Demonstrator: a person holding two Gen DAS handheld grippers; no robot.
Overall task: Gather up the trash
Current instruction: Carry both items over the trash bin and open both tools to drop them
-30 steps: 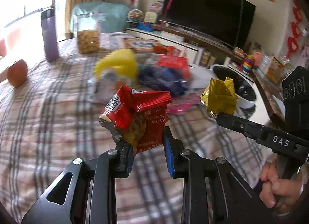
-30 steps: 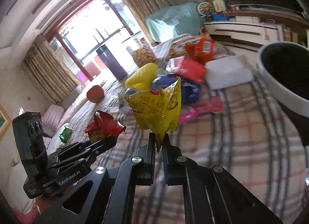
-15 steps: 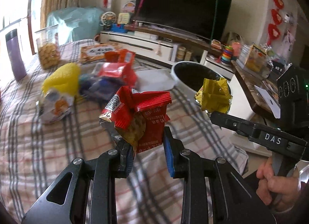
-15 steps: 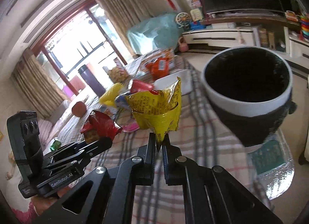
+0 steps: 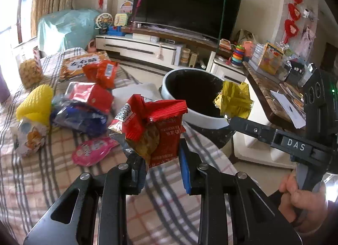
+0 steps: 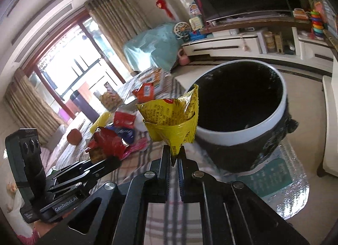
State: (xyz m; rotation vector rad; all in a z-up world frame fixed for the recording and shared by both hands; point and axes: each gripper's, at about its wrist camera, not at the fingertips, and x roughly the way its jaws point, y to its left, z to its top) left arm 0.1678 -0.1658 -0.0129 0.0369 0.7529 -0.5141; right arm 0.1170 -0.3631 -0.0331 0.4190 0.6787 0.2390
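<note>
Red wrapper [image 5: 152,126] in left tongs [image 5: 161,160]; yellow wrapper [image 6: 173,122] in right tongs [image 6: 174,158].

Left black two-finger gripper [image 5: 161,167]: jaws part-closed, clamping the lower edge of a crumpled red foil snack wrapper [image 5: 154,126], held raised. Right black two-finger gripper [image 6: 174,157]: jaws nearly together, pinching the bottom corner of a folded yellow foil wrapper [image 6: 173,122]. Right hand [image 5: 304,198] wrapped around its handle. Both grippers side by side, right slightly ahead.

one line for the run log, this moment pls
left gripper: holds red wrapper | right gripper: shut on yellow wrapper | both beside trash bin, nothing dropped yet | more wrappers on table
</note>
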